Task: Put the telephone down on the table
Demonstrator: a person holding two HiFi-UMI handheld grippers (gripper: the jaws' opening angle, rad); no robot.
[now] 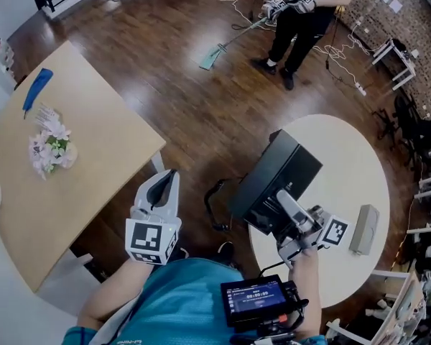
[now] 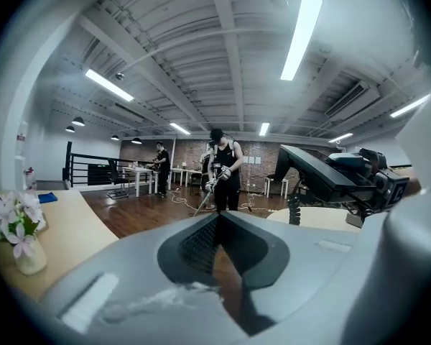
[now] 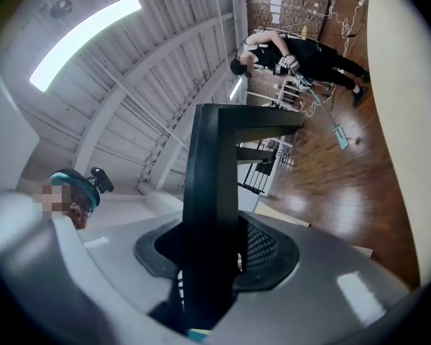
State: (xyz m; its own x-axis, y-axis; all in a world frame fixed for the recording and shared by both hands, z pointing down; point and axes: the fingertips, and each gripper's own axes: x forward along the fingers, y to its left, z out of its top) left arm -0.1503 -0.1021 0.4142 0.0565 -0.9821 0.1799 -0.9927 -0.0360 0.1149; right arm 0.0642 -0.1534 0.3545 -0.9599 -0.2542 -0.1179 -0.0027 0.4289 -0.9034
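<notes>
Telephone [image 1: 276, 178] body: a black, flat-faced slab with a wedge-shaped profile, matte and plain on the side that shows. It sits in the air, tilted, over the near left edge of the round white counter [image 1: 345, 157] and is not touching it. A black coiled cord [image 1: 214, 207] loops down from its left side over the wooden floor [image 1: 201, 106].

The right hand-held gripper [image 1: 284, 205] clamps the telephone's edge; in the right gripper view the dark slab fills the gap between the jaws, with the pads pressed on both sides.

The left hand-held gripper [image 1: 161, 185] hangs beside it, apart from the telephone, its jaws drawn together at the tips with nothing between them.

A grey oblong box [image 1: 363, 229] lies on the round counter near its right edge.
</notes>
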